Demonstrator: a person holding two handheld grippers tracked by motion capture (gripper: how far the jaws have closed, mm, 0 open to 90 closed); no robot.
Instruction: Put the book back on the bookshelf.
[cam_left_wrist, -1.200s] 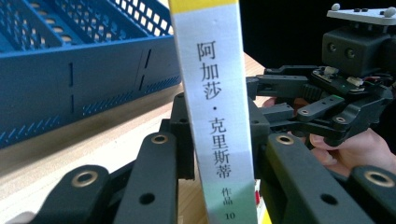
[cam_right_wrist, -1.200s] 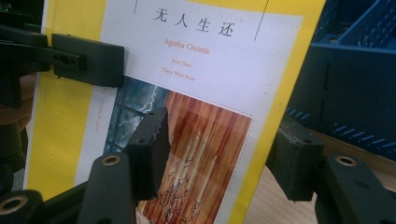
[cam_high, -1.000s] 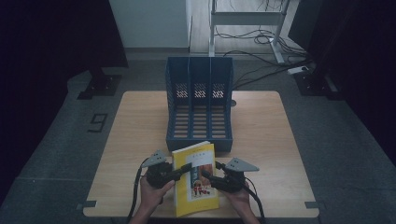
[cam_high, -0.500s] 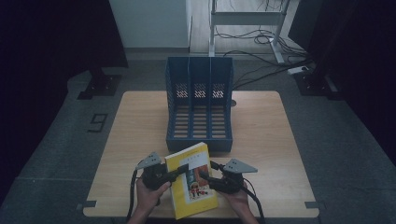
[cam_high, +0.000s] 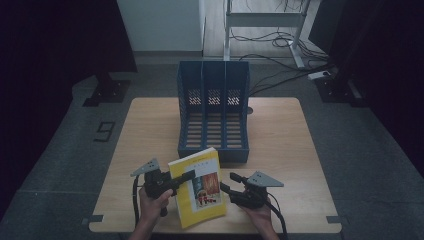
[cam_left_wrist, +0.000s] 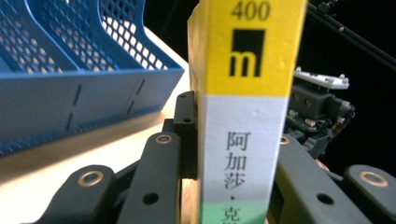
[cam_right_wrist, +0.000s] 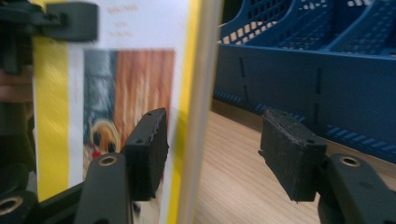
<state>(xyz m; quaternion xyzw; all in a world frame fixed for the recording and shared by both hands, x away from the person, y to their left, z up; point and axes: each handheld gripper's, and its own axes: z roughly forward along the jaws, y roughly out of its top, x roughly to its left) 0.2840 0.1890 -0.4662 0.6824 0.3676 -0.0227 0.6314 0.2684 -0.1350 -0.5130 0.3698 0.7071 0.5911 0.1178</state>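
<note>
Left tongs (cam_high: 186, 176) clamping yellow book (cam_high: 200, 192) spine, right tongs (cam_high: 226, 183) apart, book's lower edge cropped

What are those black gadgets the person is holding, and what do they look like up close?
Each is a hand-held gripper: the left one and the right one are black, with linked metal arms joined by round rivets and blocky black pads. A grey three-cornered plate sits on top of each, and a black cable trails back from each. The forearms look bare.

Both tongs, left (cam_high: 186, 176) and right (cam_high: 226, 183), are black with brass-ringed pivots, grey three-cornered top plates and trailing black cables.
</note>
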